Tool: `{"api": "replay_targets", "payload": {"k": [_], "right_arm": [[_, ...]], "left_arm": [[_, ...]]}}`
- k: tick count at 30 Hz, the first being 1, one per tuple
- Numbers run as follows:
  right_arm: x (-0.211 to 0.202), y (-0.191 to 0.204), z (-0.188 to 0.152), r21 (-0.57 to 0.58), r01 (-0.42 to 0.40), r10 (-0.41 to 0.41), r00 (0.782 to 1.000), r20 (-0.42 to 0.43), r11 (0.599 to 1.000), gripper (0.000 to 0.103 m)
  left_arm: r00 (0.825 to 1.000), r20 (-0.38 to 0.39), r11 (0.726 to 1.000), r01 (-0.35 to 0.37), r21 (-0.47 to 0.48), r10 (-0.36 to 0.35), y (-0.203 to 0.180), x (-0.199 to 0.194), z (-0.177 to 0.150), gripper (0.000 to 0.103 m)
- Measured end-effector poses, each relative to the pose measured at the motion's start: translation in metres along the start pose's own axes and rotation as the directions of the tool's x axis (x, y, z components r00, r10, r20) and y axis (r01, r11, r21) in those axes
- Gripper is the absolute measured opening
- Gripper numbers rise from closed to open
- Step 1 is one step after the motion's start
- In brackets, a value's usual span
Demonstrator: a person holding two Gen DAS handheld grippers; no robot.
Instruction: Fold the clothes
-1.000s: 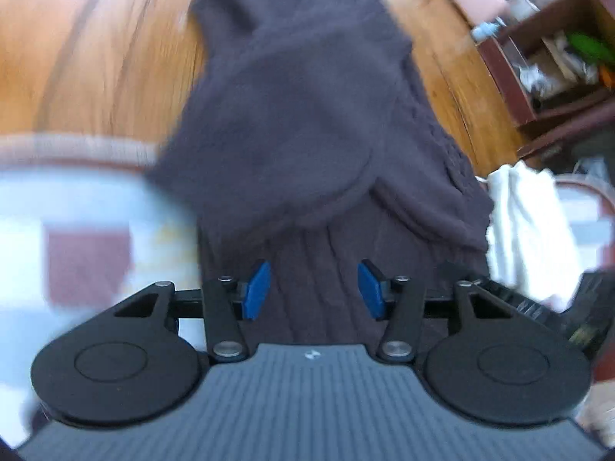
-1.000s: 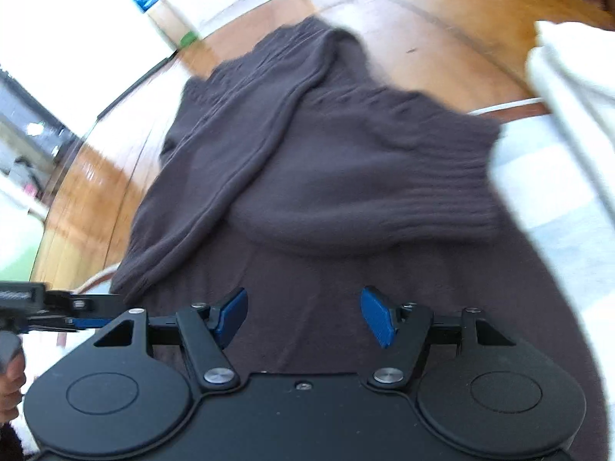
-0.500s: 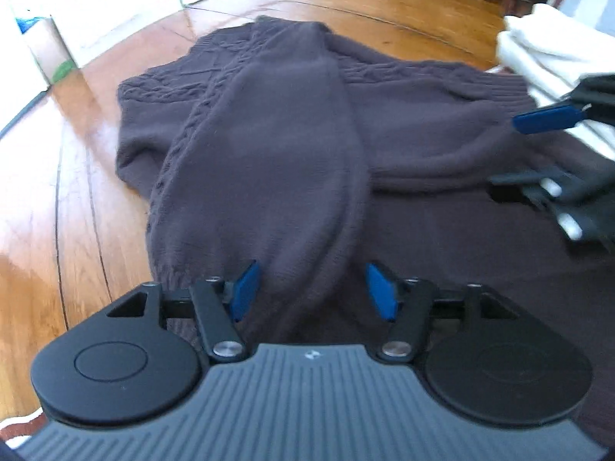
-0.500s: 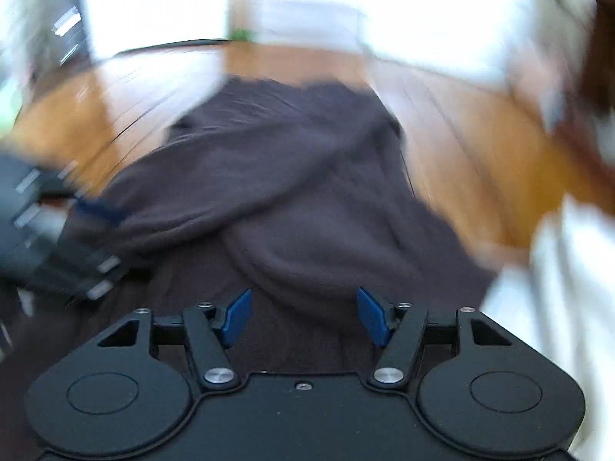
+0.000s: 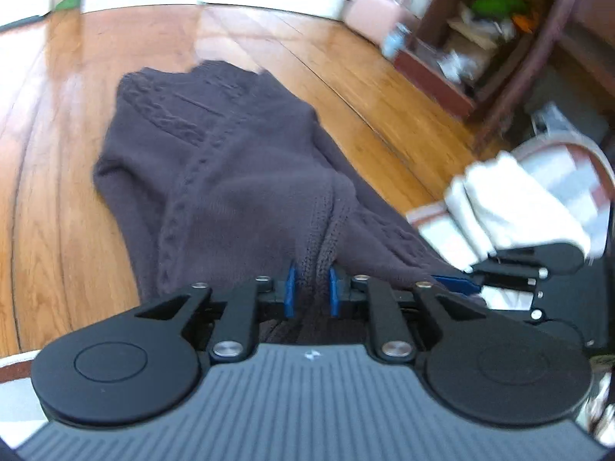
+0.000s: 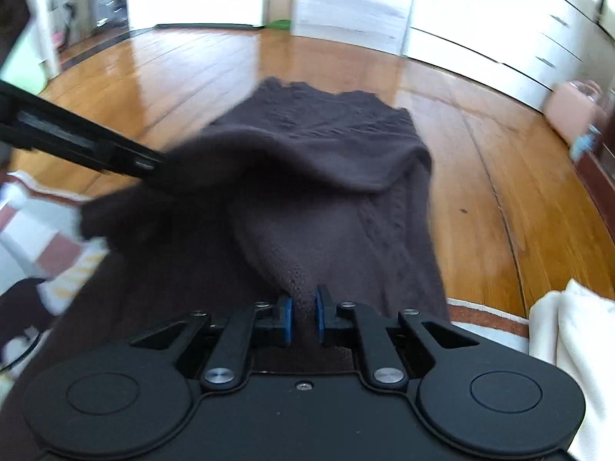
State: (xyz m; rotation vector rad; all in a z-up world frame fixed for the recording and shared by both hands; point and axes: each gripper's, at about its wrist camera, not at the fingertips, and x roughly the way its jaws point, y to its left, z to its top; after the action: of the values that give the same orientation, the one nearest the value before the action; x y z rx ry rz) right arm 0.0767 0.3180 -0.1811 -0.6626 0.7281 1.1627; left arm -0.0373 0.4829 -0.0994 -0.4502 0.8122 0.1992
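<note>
Two grippers, wide apart a second ago, now pinch the brown sweater (image 5: 238,176) on the floor (image 5: 57,211): left gripper (image 5: 310,288) easing slightly, right gripper (image 6: 303,317) closing, at six o'clock, ready to fold toward twelve.

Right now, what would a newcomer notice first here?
A dark brown knitted sweater sprawls over the glossy wooden floor, its near edge bunched up. Blue-padded fingers of the left gripper and those of the right gripper each pinch it. White folded cloth lies right of it.
</note>
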Motion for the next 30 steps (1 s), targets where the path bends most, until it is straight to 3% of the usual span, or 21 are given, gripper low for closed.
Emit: {"api": "replay_targets", "payload": {"k": [1, 2, 3, 5, 6, 8, 12, 14, 17, 20, 21, 22, 25, 26, 28, 30], "right_arm": [[0.005, 0.007, -0.002, -0.032, -0.018, 0.017, 0.999, -0.044, 0.999, 0.016], [0.019, 0.015, -0.01, -0.079, -0.015, 0.007, 0.995, -0.096, 0.997, 0.019], [0.029, 0.022, -0.018, -0.122, 0.009, -0.024, 0.992, -0.127, 0.992, 0.021], [0.026, 0.029, -0.032, -0.145, 0.029, -0.046, 0.992, -0.114, 0.989, 0.031], [0.023, 0.032, -0.039, -0.151, 0.035, -0.051, 0.993, -0.102, 0.988, 0.035], [0.01, 0.028, -0.051, -0.11, -0.003, -0.004, 0.998, -0.06, 0.994, 0.057], [-0.009, -0.001, -0.057, 0.027, -0.022, 0.023, 0.999, -0.026, 0.999, 0.057], [-0.014, -0.028, -0.056, 0.169, -0.021, 0.021, 1.0, 0.001, 0.985, 0.058], [-0.016, -0.071, -0.058, 0.424, -0.045, 0.032, 0.999, 0.038, 0.905, 0.058], [-0.015, -0.104, -0.075, 0.625, -0.022, 0.008, 1.0, 0.025, 0.78, 0.058], [-0.01, -0.107, -0.078, 0.632, 0.001, -0.014, 1.0, 0.016, 0.775, 0.058], [-0.003, -0.105, -0.08, 0.604, 0.02, -0.024, 1.0, -0.001, 0.796, 0.057], [0.013, -0.091, -0.08, 0.475, 0.06, -0.044, 0.998, -0.044, 0.878, 0.022], [0.012, -0.084, -0.078, 0.429, 0.062, -0.056, 0.998, -0.026, 0.901, 0.008], [0.0, -0.072, -0.07, 0.364, 0.13, -0.152, 0.988, 0.031, 0.922, 0.006], [-0.016, -0.066, -0.067, 0.347, 0.205, -0.258, 0.959, 0.113, 0.915, 0.006]], "left_arm": [[0.999, -0.049, 1.0, 0.02, 0.023, -0.019, -0.004, 0.013, -0.012, 0.035], [0.993, -0.114, 0.999, -0.001, 0.035, 0.005, -0.007, 0.026, -0.023, 0.045], [0.981, -0.186, 0.998, -0.045, 0.046, 0.053, -0.008, 0.039, -0.034, 0.046], [0.967, -0.213, 0.986, -0.116, 0.12, 0.139, -0.012, 0.044, -0.048, 0.046], [0.966, -0.206, 0.981, -0.125, 0.149, 0.155, -0.014, 0.038, -0.051, 0.047], [0.967, -0.192, 0.979, -0.14, 0.151, 0.168, -0.014, 0.025, -0.049, 0.061], [0.974, -0.067, 0.969, -0.206, 0.136, 0.216, -0.009, -0.003, -0.038, 0.062], [0.974, 0.007, 0.959, -0.224, 0.173, 0.226, -0.01, -0.009, -0.034, 0.068], [0.977, 0.052, 0.956, -0.213, 0.2, 0.207, -0.011, -0.006, -0.032, 0.072], [0.972, 0.02, 0.955, -0.233, 0.183, 0.233, -0.004, 0.014, -0.031, 0.072], [0.969, -0.014, 0.954, -0.24, 0.177, 0.247, -0.001, 0.025, -0.031, 0.072], [0.963, -0.087, 0.96, -0.243, 0.142, 0.257, 0.004, 0.039, -0.029, 0.072], [0.949, -0.175, 0.959, -0.277, -0.064, 0.263, 0.024, 0.052, -0.024, 0.073], [0.947, -0.176, 0.957, -0.283, -0.064, 0.268, 0.024, 0.051, -0.022, 0.073], [0.946, -0.154, 0.958, -0.285, 0.011, 0.284, 0.017, 0.047, -0.019, 0.073], [0.934, -0.14, 0.944, -0.322, 0.075, 0.33, 0.016, 0.045, -0.025, 0.073]]}}
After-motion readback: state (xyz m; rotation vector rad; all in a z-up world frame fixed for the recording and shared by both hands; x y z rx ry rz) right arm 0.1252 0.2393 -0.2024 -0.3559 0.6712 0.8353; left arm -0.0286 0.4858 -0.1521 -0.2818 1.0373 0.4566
